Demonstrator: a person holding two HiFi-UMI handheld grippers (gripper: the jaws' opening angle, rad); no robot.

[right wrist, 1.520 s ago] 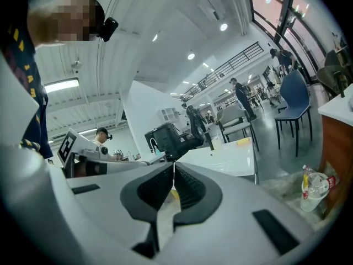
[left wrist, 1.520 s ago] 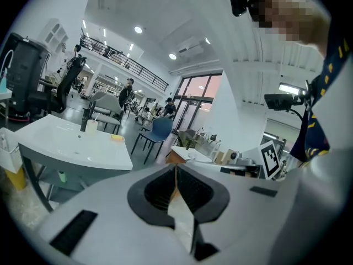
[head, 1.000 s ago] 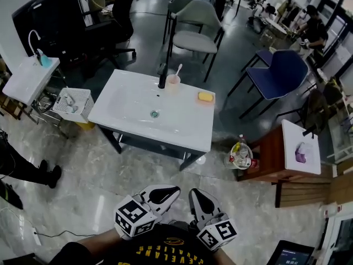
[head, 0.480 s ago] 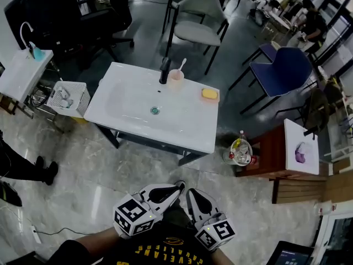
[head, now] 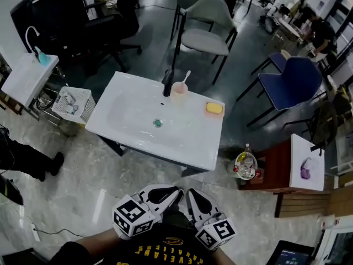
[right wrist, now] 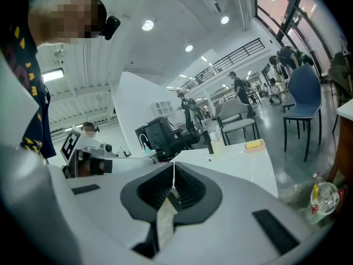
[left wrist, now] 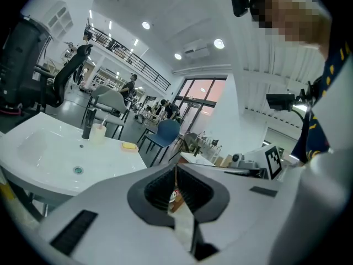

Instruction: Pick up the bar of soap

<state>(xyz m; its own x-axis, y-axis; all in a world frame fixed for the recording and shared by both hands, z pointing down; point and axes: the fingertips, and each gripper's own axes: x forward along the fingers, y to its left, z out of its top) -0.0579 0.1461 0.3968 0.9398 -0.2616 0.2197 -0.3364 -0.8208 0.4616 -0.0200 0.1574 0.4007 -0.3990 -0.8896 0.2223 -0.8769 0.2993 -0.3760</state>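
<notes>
A yellow bar of soap (head: 214, 108) lies in a pink dish at the far right corner of a white sink basin (head: 138, 139); it also shows small in the left gripper view (left wrist: 128, 146) and the right gripper view (right wrist: 253, 144). Both grippers are held low against the person's chest, well short of the basin. My left gripper (head: 176, 192) is shut with nothing between its jaws (left wrist: 175, 167). My right gripper (head: 190, 193) is likewise shut and empty (right wrist: 174, 165).
A black faucet (head: 167, 81) and a pink cup with a toothbrush (head: 178, 91) stand at the basin's back edge. Chairs (head: 209, 24) stand behind it; a blue chair (head: 289, 84) is to the right. A wire basket (head: 73, 105) and a bin of bottles (head: 244, 166) flank the basin.
The basin has shifted a little rightward and lower in the head view as the camera moved. Both grippers stay shut near the chest.
</notes>
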